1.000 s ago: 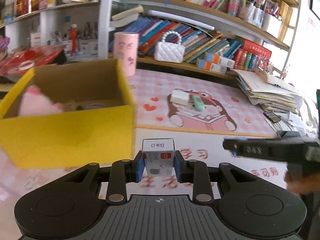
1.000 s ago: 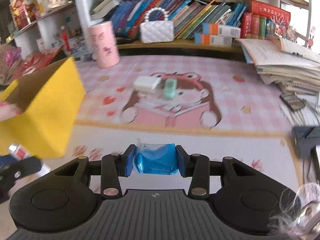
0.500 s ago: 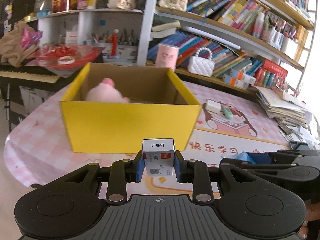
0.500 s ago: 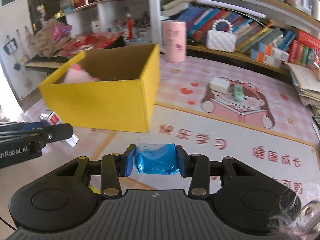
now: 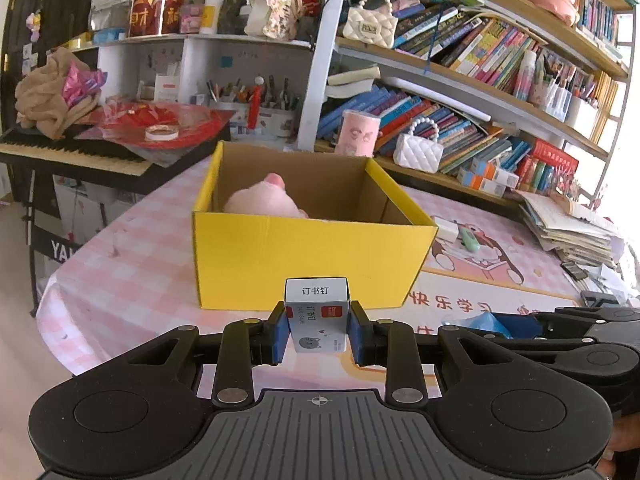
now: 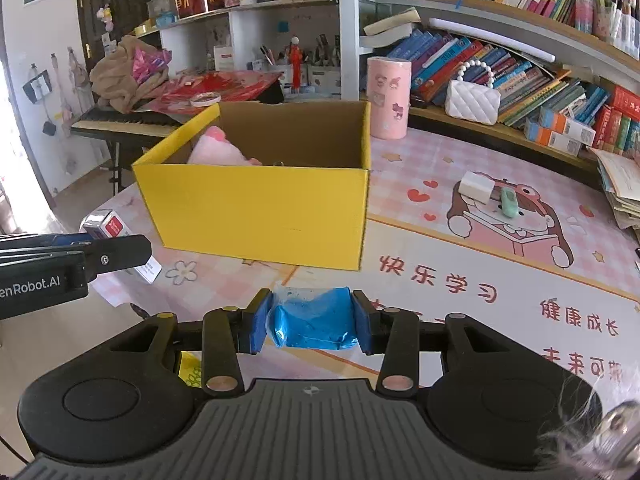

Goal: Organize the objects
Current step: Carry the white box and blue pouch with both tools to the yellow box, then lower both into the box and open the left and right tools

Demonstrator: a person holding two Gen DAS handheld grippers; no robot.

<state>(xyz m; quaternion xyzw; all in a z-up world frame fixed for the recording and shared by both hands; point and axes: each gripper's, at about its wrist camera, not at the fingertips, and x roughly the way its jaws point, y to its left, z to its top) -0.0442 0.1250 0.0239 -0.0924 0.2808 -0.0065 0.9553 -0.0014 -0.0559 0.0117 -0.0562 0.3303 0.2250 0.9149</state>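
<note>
Staple box [image 5: 316,314], small and white-grey with red labels, sits pinched upright between the blue pads of the left gripper [image 5: 317,332], jaws clamped on its sides. Right gripper [image 6: 312,322] squeezes a soft blue packet [image 6: 314,317] between its pads, the packet bulging slightly. Both are held in the air short of the yellow box [image 5: 308,256], which stands open on the pink tablecloth [image 5: 132,276] with a pink plush toy [image 5: 266,200] already inside at the left rear. Step in hand looks like the carry to the box. To do it well: lift each item clear of the near wall before going forward, release over the bare floor to the right of the plush, and go one at a time, since the grippers are close side by side. White eraser-like block [image 6: 476,187] and green item [image 6: 510,202] are still out on the mat.
</note>
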